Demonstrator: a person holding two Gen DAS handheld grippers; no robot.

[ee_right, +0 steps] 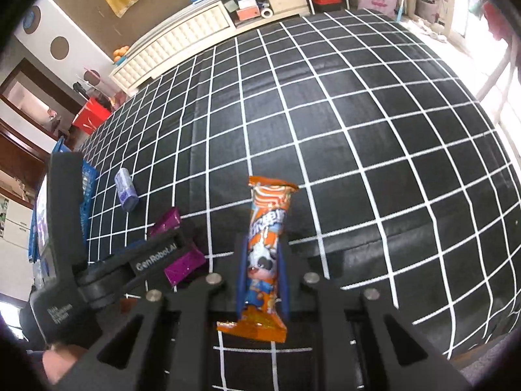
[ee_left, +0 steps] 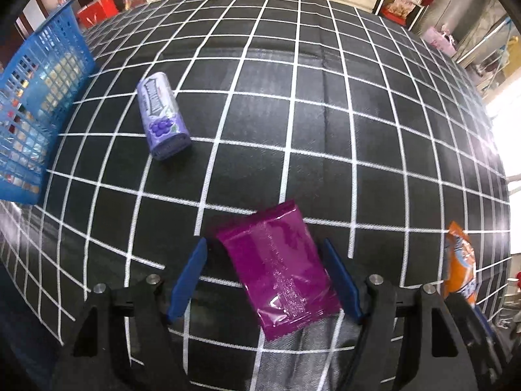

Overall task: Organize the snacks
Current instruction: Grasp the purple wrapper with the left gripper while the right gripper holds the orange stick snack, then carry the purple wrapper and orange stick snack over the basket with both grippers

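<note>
A magenta snack packet point(ee_left: 280, 267) lies on the black grid-patterned cloth between the blue fingers point(ee_left: 192, 277) of my left gripper point(ee_left: 265, 254), which is open and straddles it. It also shows in the right wrist view point(ee_right: 182, 260), partly hidden by the left gripper body. My right gripper point(ee_right: 263, 244) is shut on an orange snack bar point(ee_right: 265, 254) with a cartoon cow, held upright above the cloth; it also shows in the left wrist view point(ee_left: 460, 264). A purple grape candy box point(ee_left: 162, 115) lies on its side further left, also seen from the right wrist point(ee_right: 126, 190).
A blue plastic basket point(ee_left: 35, 104) stands at the cloth's left edge, with packets visible through its mesh. The cloth point(ee_left: 325, 114) stretches far ahead. Red boxes point(ee_left: 97, 9), shelves and a white cabinet point(ee_right: 182, 39) stand beyond the far edge.
</note>
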